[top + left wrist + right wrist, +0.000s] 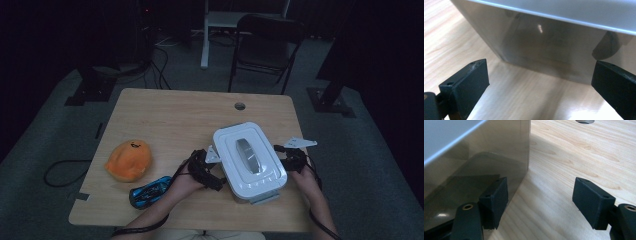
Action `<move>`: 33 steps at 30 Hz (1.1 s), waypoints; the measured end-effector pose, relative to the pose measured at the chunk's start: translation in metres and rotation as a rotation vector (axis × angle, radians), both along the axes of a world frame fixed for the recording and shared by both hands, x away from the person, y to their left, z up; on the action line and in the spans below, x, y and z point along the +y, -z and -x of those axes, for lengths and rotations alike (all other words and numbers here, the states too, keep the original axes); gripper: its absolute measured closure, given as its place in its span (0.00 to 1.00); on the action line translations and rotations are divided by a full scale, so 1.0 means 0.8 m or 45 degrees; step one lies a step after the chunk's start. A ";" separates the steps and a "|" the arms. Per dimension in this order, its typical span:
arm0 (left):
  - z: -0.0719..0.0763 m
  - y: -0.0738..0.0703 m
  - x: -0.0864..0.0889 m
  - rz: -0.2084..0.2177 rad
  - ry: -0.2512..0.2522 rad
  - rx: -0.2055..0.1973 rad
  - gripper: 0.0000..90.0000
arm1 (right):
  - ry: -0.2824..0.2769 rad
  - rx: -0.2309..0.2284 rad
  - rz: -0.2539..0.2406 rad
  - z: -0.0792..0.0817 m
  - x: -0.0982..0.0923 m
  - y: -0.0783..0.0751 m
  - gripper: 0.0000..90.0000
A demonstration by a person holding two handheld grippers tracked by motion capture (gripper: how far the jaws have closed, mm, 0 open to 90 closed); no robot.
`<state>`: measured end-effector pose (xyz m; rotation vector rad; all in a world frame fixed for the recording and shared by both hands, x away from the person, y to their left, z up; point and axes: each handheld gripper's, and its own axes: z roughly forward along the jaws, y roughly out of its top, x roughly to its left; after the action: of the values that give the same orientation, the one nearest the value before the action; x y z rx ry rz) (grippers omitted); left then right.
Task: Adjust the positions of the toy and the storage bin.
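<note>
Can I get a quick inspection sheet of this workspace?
Surface: wooden table, round hole near far edge.
Job's things: white lidded box between both grippers, lid on.
Clutter: orange plush and blue object at left.
Grippers: left hand-held gripper jaws open, facing the box wall; right hand-held gripper jaws open, one jaw beside the box corner.
Cables: one trails from each gripper; a black loop lies on the floor, left.
Surroundings: dark room, folding chair behind the table, grey floor.
</note>
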<state>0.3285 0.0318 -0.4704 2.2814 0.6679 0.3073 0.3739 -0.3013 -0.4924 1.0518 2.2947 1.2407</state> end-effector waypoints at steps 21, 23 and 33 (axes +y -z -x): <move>0.023 0.030 0.011 0.026 0.090 0.077 0.01 | 0.238 0.003 -0.124 0.029 -0.055 -0.017 0.19; 0.024 0.037 0.013 0.012 0.119 0.087 0.01 | 0.268 0.007 -0.120 0.035 -0.058 -0.027 0.17; 0.031 0.059 0.024 -0.052 0.148 0.106 0.01 | 0.309 -0.015 -0.309 0.072 -0.062 -0.088 0.14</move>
<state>0.3037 0.0506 -0.5176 2.3714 0.5729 0.1730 0.3162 -0.3512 -0.4217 1.3547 1.9706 1.4412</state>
